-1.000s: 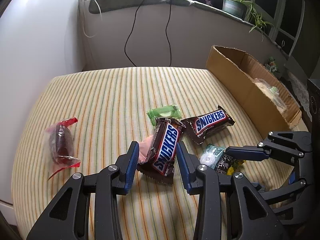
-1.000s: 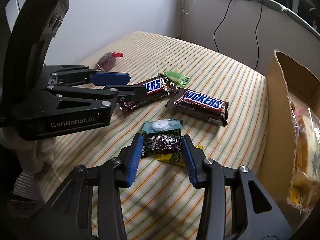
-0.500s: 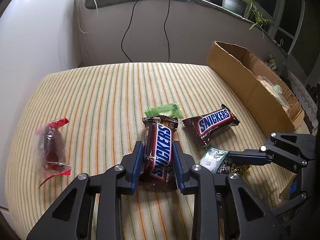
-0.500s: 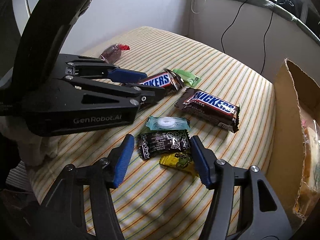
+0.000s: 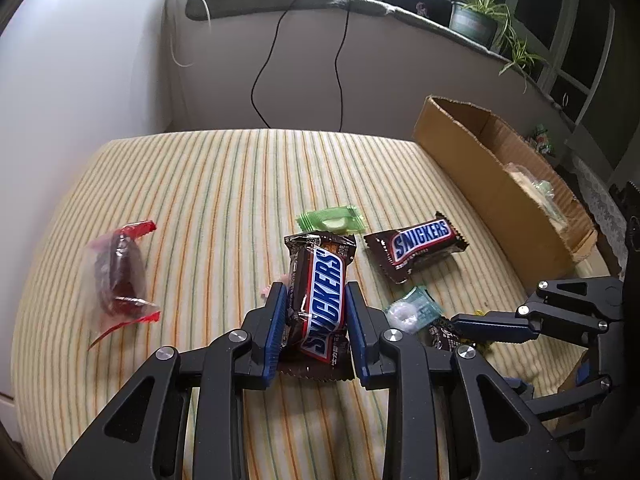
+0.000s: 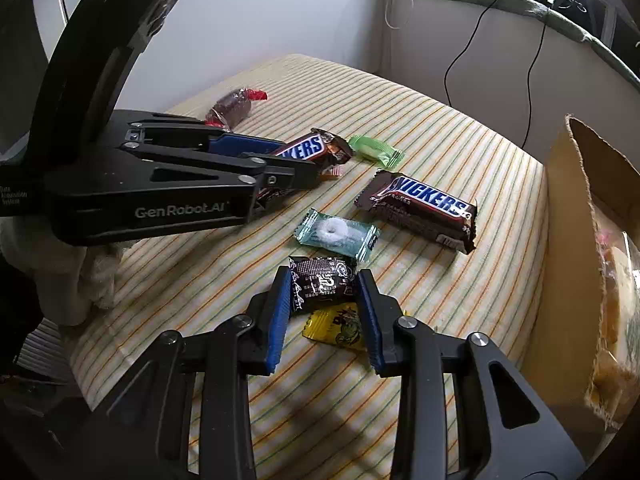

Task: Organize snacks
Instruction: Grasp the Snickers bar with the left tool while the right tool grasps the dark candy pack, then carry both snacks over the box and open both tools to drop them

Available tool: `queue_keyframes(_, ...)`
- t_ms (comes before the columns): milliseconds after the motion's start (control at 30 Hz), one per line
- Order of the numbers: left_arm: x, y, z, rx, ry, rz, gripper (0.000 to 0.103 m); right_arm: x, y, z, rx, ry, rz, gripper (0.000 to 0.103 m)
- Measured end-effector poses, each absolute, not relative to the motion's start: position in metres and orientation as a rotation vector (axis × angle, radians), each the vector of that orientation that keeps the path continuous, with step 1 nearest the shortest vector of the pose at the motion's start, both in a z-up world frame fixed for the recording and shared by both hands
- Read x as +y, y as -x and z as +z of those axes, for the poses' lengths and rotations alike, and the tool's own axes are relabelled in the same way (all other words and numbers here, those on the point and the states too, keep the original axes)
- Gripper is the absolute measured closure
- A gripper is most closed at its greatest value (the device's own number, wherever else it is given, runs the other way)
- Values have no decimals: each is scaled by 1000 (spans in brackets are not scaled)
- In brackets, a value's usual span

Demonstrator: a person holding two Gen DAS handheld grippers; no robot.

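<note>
My left gripper point(image 5: 316, 292) is shut on a brown Snickers bar point(image 5: 320, 272), its blue pads pressing both long sides; the bar rests on the striped cloth point(image 5: 220, 200). In the right wrist view my right gripper point(image 6: 324, 280) has its jaws closing, pads touching both ends of a small black candy packet point(image 6: 322, 284). That packet lies partly over a yellow packet point(image 6: 340, 328). A second Snickers bar point(image 5: 416, 248), a green candy point(image 5: 330, 220) and a teal mint packet point(image 6: 336, 232) lie loose between the grippers. A red-wrapped candy point(image 5: 120, 276) sits far left.
An open cardboard box point(image 5: 460, 140) with snacks inside stands along the cloth's right edge. A wall, a ledge with cables and potted plants point(image 5: 472, 20) close off the back. A white cloth-covered hand point(image 6: 92, 268) holds the left gripper.
The left jaws closed onto the Snickers bar, which swung in line with the fingers. The right jaws spread wider, then closed around the black packet.
</note>
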State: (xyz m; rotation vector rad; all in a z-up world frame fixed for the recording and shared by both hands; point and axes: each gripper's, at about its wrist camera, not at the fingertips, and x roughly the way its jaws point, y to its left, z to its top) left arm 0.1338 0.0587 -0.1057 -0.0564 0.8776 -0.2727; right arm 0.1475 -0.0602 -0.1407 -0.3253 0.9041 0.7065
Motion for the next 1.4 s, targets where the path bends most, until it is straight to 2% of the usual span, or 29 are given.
queue_keyframes(633,42,-117,-76,807,71,-293,75,-102,-122,-99,814,236,691,69)
queue_keyframes(1400,-70,-170,-48,753,-14,-443,75,-221,-146,-64,744,111,478,69)
